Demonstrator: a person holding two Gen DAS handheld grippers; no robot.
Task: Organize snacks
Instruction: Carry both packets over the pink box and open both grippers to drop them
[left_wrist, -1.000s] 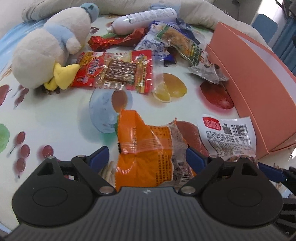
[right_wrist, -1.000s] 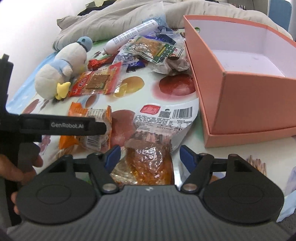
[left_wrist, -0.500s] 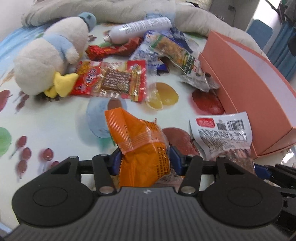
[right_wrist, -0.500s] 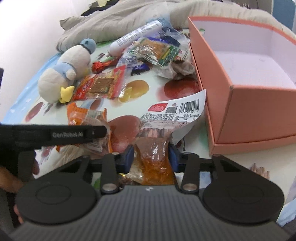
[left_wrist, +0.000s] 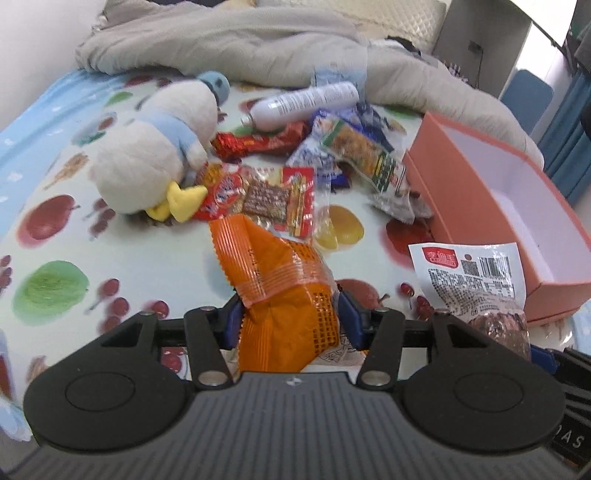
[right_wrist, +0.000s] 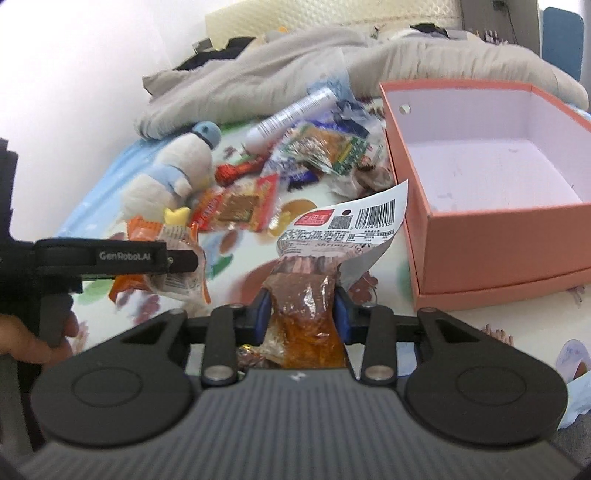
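My left gripper (left_wrist: 291, 317) is shut on the lower end of an orange snack packet (left_wrist: 273, 266), which hangs above the fruit-print cloth. In the right wrist view my right gripper (right_wrist: 303, 314) is shut on a clear packet of brown shrimp snack (right_wrist: 347, 225) with a white barcode label, its top leaning toward the box. That same packet (left_wrist: 472, 273) shows at the right of the left wrist view. The open pink box (right_wrist: 498, 240) stands to the right with nothing inside; its near corner (left_wrist: 480, 206) lies just beyond the shrimp packet.
More snacks lie in a heap at the back: a red packet (left_wrist: 258, 195), a green-and-orange one (left_wrist: 362, 155), a white bottle (left_wrist: 306, 103). A plush duck (left_wrist: 155, 147) sits at the left, a grey blanket (left_wrist: 221, 40) behind. A hand (right_wrist: 22, 339) shows at the far left.
Both grippers closed on their packets, the left on the orange one, the right on the shrimp one. Both then rose, lifting the packets off the cloth.
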